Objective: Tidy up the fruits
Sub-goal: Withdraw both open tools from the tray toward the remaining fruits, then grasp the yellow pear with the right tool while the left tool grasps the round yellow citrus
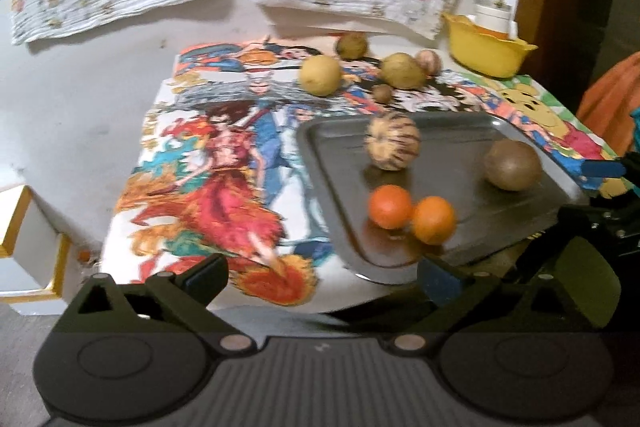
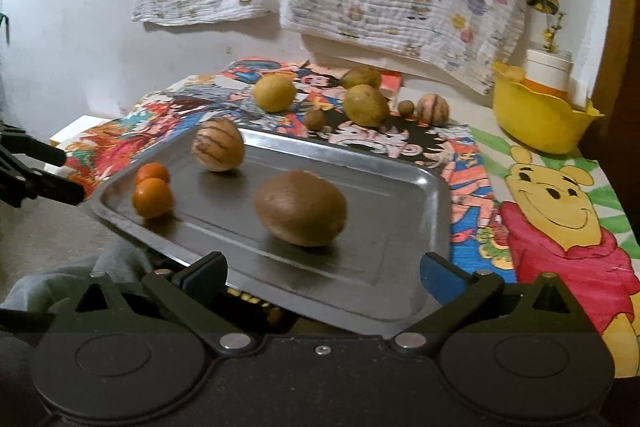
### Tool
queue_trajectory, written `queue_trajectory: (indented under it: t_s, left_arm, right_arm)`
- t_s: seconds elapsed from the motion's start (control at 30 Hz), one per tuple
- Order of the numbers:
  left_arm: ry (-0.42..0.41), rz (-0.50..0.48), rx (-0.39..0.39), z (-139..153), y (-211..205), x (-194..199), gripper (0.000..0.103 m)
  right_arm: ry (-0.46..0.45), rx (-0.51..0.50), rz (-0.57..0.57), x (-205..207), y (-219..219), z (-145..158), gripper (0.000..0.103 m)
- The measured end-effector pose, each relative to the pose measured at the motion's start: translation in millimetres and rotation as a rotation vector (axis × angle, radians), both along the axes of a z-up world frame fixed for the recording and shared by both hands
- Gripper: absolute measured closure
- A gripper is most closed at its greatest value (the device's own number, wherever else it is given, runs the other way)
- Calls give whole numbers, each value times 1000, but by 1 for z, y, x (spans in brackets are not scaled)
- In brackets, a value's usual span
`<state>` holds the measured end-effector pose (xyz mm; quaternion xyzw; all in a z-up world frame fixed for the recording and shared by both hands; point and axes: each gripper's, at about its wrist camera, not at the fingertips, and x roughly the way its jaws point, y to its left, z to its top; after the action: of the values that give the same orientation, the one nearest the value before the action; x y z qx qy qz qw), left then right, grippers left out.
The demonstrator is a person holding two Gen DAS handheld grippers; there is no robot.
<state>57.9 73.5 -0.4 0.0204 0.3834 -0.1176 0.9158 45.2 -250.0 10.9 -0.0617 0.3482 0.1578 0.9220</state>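
Left gripper (image 1: 322, 277) jaws spread wide, right gripper (image 2: 322, 273) jaws likewise apart, both holding nothing

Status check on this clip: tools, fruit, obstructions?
Left tool open, empty. Right tool open, empty. Metal tray holds four fruits, including brown fruit; others sit loose on the cloth beyond. Nothing blocking the tray.

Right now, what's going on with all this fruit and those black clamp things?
A person holding two hand-held grippers is sorting fruit onto a rectangular metal tray. It holds two small oranges, a striped cream melon and a brown oval fruit. Several yellow-green fruits wait on the cartoon-print cloth behind. The left gripper and right gripper are both open and empty, near the tray's front edge.
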Motion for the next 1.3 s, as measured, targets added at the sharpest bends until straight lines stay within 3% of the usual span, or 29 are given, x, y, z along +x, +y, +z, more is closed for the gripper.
queue_trajectory:
  t_s: [0.37, 0.63, 0.93, 1.3]
  left_arm:
    - [-32, 61, 15, 15, 16, 38, 0]
    - [-42, 30, 38, 22, 9, 68, 0]
    - [-18, 21, 23, 15, 5, 107, 0]
    - [21, 24, 4, 2, -3, 171, 0]
  right_arm:
    - [-14, -7, -33, 26, -11, 5, 1]
    - [-21, 26, -19, 61, -7, 9, 1]
    - [-24, 24, 15, 102, 1, 10, 1]
    - [-21, -49, 63, 162, 18, 3, 1]
